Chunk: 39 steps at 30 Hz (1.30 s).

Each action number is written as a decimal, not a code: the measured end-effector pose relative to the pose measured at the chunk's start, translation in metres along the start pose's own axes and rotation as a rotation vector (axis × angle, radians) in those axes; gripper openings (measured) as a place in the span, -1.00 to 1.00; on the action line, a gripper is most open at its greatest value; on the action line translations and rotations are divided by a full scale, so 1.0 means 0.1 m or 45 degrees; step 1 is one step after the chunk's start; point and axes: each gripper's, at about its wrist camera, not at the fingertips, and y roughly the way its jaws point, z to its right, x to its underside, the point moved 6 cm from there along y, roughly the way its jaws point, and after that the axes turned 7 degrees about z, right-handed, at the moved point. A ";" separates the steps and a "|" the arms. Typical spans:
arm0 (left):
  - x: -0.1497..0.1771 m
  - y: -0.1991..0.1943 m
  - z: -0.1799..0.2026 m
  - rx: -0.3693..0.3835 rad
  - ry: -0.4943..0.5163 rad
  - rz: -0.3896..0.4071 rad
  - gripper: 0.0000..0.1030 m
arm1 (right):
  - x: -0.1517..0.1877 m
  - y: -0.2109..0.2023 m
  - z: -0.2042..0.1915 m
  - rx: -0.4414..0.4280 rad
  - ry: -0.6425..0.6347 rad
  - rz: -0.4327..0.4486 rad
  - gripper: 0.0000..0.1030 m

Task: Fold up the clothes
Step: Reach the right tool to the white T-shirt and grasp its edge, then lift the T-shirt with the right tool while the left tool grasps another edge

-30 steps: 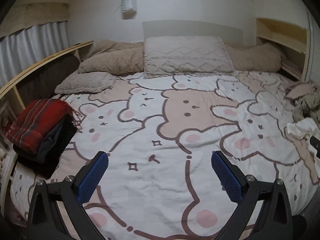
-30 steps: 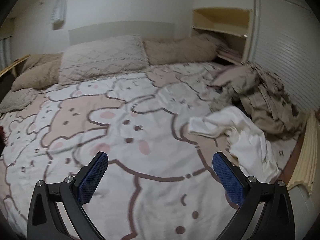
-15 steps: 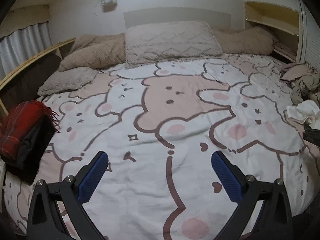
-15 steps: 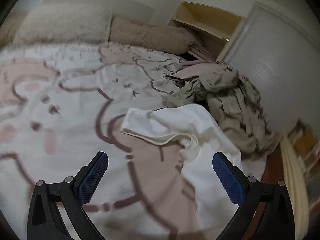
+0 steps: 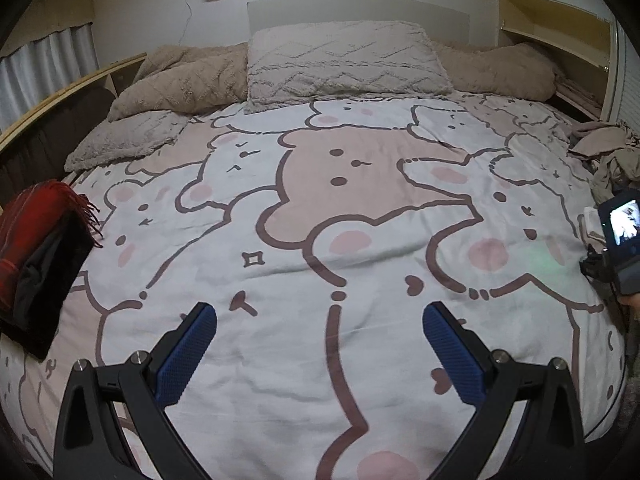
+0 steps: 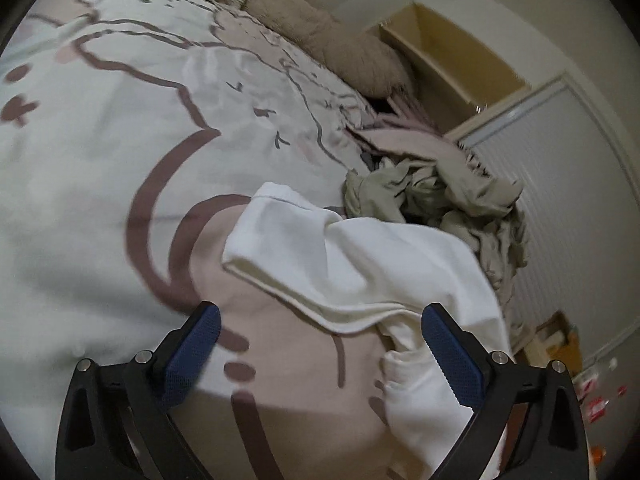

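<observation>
A crumpled white garment [image 6: 360, 264] lies near the right edge of the bed. My right gripper [image 6: 320, 324] hovers open just in front of it, and the cloth's lower fold reaches between the blue pads [image 6: 452, 356] without being pinched. Behind it sits a heap of beige and olive clothes [image 6: 452, 192], which the left wrist view shows as clothes [image 5: 608, 156] at the far right. My left gripper [image 5: 320, 324] is open over the middle of the bear-print cover [image 5: 320, 208], holding nothing. The right gripper's body [image 5: 624, 244] shows at the right edge.
A folded red and black stack [image 5: 36, 248] lies on the bed's left edge. Pillows [image 5: 344, 60] and a beige blanket [image 5: 184, 80] line the headboard. A wooden shelf [image 6: 452, 52] and a white ribbed door [image 6: 572, 184] stand right of the bed, with small items on the floor [image 6: 596, 392].
My right gripper has swung right and down toward the white garment, which now fills its view. The left gripper has drifted a little, bringing the right gripper's body into its view.
</observation>
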 end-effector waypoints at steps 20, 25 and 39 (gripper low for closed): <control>-0.17 -0.33 0.07 0.003 0.024 0.102 1.00 | -0.20 0.19 -0.06 -0.163 0.099 0.005 -0.89; -0.21 -0.45 -0.04 0.005 -0.030 0.141 1.00 | -0.47 -0.36 0.24 -0.469 0.340 0.104 -0.89; -0.37 -1.50 -1.05 -0.108 -0.137 0.391 1.00 | -2.29 -4.18 1.09 -1.407 0.462 0.898 -0.89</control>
